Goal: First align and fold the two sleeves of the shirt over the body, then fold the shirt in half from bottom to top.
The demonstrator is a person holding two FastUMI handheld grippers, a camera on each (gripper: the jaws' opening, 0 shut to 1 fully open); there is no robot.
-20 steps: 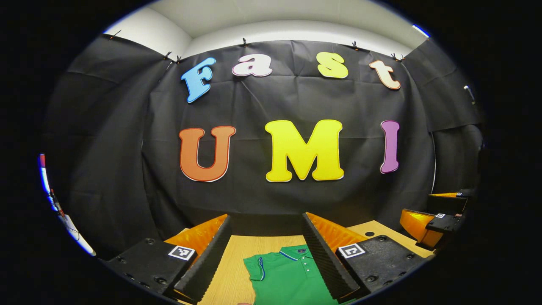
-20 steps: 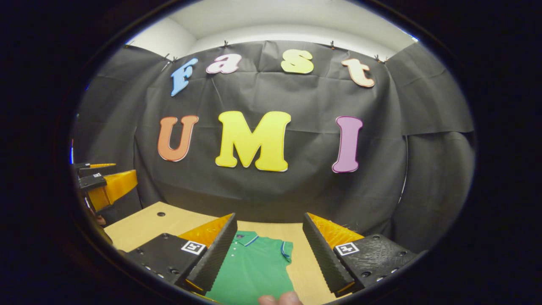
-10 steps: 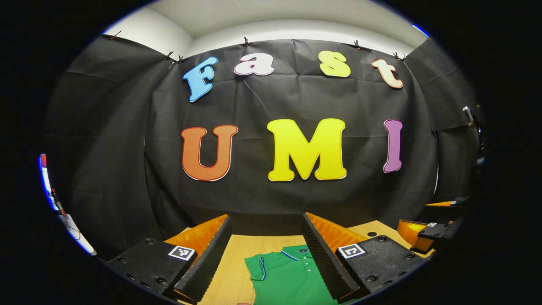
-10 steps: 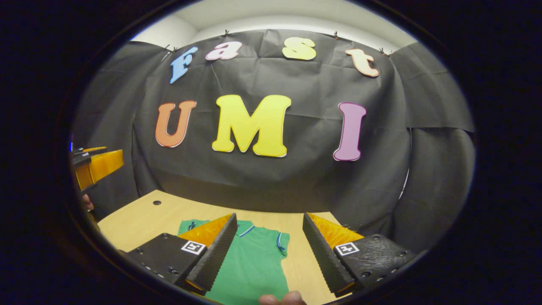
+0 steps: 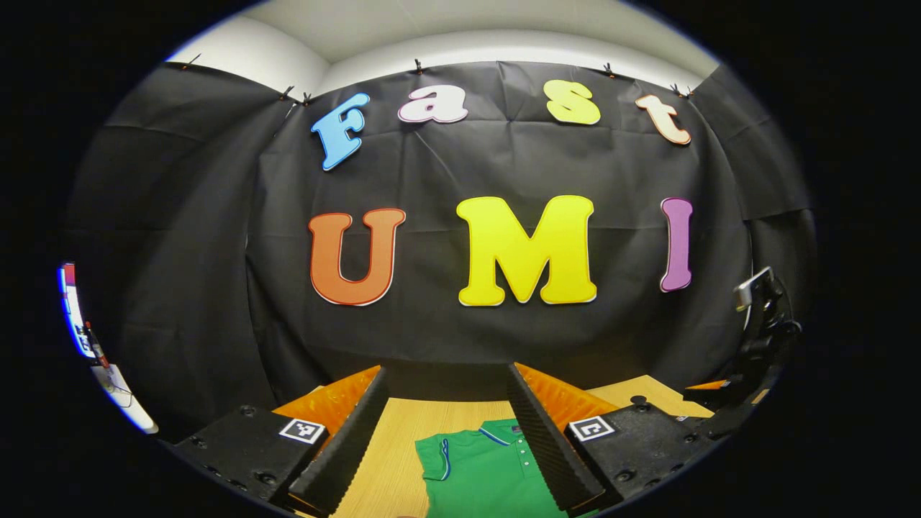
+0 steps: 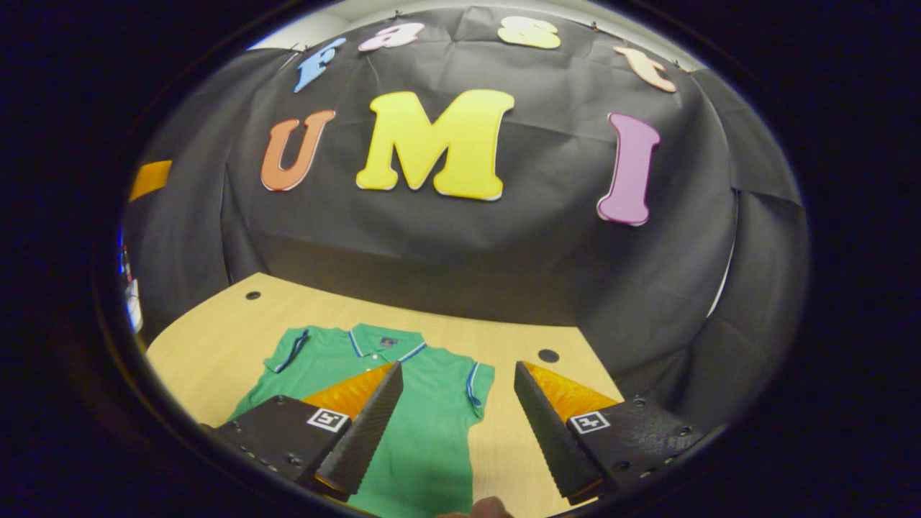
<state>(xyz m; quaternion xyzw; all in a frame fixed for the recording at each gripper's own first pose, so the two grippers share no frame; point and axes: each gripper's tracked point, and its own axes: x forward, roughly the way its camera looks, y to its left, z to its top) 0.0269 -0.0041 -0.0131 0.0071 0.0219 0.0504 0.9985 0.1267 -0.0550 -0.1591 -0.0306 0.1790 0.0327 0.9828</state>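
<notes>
I hold both grippers above the table, left gripper and right gripper fingers spread, empty. The shirt lies flat below: light, limp cloth, I judge, best pinched at each sleeve hem.

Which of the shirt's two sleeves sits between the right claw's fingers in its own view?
The sleeve on the image-right side of the shirt shows in the open right claw gap. The other sleeve lies far to image-left, beyond the finger.
</notes>
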